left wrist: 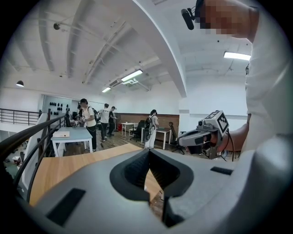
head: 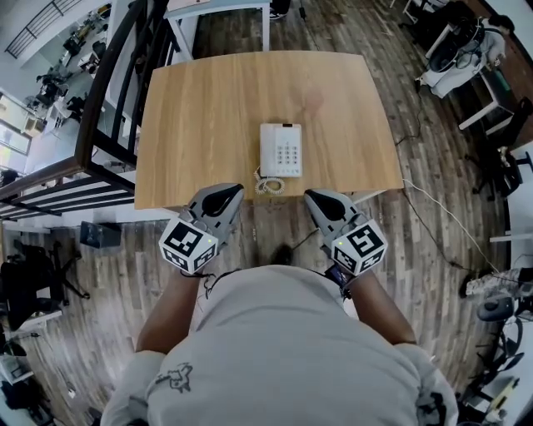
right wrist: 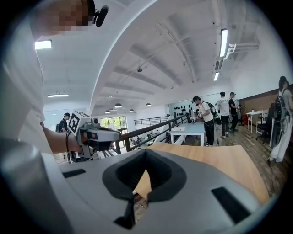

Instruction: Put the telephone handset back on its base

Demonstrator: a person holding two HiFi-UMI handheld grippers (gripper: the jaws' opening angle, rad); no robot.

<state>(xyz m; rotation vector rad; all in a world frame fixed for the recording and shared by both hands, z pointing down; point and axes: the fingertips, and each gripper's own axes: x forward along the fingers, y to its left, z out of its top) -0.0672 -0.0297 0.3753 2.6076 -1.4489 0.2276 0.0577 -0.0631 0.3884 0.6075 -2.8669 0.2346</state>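
Note:
A white desk telephone (head: 281,150) with a keypad sits on the wooden table (head: 208,108) near its front edge. Its coiled cord (head: 268,185) bunches at the front left corner. The handset seems to lie along the left side of the base, but it is too small to be sure. My left gripper (head: 236,190) and right gripper (head: 310,196) hover side by side over the table's near edge, short of the phone. Both are shut with nothing between the jaws. The left gripper view shows its own closed jaws and the right gripper (left wrist: 201,137); the right gripper view shows the left gripper (right wrist: 94,135).
A black railing (head: 100,125) runs along the table's left side. A white table (head: 218,8) stands beyond the far edge. A cable (head: 433,216) trails on the wooden floor at right. Several people (left wrist: 89,121) stand far off.

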